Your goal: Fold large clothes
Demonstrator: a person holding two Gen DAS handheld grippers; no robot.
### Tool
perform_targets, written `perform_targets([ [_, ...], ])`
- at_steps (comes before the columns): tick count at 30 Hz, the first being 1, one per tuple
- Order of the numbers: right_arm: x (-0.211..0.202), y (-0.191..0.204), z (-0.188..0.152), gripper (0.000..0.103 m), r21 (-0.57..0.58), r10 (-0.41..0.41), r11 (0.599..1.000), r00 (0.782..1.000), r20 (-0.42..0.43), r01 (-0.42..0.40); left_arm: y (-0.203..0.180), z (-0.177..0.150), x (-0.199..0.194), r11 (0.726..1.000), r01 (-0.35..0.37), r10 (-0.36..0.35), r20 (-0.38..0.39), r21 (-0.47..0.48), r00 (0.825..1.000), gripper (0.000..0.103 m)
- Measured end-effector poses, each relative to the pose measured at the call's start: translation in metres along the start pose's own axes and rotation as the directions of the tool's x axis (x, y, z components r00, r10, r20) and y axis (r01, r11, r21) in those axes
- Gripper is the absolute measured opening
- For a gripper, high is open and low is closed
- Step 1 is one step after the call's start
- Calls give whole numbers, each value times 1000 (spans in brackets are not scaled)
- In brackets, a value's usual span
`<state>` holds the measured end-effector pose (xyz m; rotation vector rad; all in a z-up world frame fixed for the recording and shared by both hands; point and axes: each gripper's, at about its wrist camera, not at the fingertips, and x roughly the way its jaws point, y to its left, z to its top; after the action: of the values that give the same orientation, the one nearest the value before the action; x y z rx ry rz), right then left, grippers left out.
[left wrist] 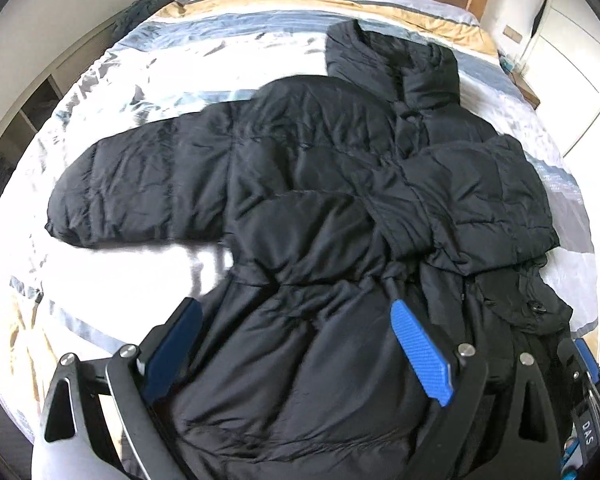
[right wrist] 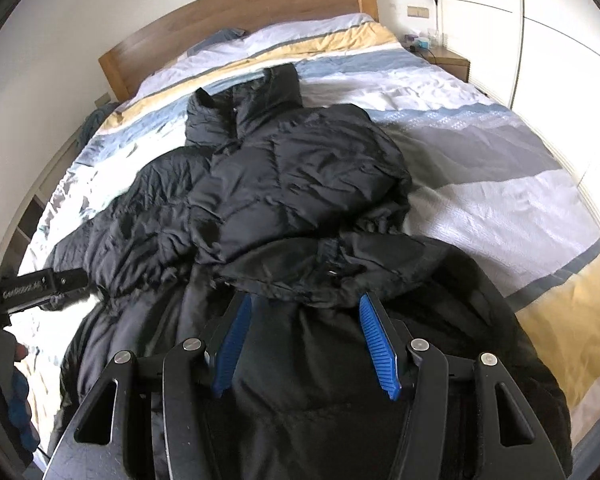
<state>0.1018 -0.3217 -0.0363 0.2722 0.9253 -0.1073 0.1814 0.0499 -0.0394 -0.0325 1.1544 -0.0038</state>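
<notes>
A large black puffer coat (left wrist: pixel 320 184) lies front up on the bed, collar toward the headboard; it also shows in the right wrist view (right wrist: pixel 292 176). Its left sleeve (left wrist: pixel 140 184) lies stretched out to the left. Its right sleeve (left wrist: pixel 480 200) is folded across the chest. My left gripper (left wrist: pixel 296 312) is open, its blue pads over the coat's lower part near the hem. My right gripper (right wrist: pixel 304 304) is open over the lower right part of the coat, and shows at the right edge of the left wrist view (left wrist: pixel 580 360). Neither holds cloth.
The bed has a striped blue, grey, white and yellow duvet (right wrist: pixel 480 152) and a wooden headboard (right wrist: pixel 240 12). A nightstand (right wrist: pixel 448 58) and white wardrobe (right wrist: pixel 540 40) stand at the right. Shelves (left wrist: pixel 28 112) run along the left wall.
</notes>
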Motion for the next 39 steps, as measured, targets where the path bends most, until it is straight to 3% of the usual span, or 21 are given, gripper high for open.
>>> perform_targets([
  [9,-6,36,10,56,-118,62,991,998,-5,-63,78,-8,-8,984,1,3,21,-179,1000,96],
  [14,3,35,17,56,-152,44,987,998,-44,-50,126,-21,0,957,22,-15,27,-290,1000,96],
  [17,13,32,24,56,-167,17,986,998,-62,-28,161,-24,8,925,50,-39,37,-376,999,96],
  [22,31,30,40,56,-168,-15,986,996,-84,1,232,-25,30,825,123,-88,89,-551,992,96],
  [27,50,29,52,56,-152,-56,988,993,-102,40,297,-23,69,683,202,-132,154,-702,979,96],
  [32,61,30,59,56,-136,-96,987,988,-117,80,336,-18,111,587,251,-163,191,-770,968,95],
  [39,57,26,60,56,-112,-147,985,982,-122,134,372,1,158,450,368,-235,289,-814,928,95],
])
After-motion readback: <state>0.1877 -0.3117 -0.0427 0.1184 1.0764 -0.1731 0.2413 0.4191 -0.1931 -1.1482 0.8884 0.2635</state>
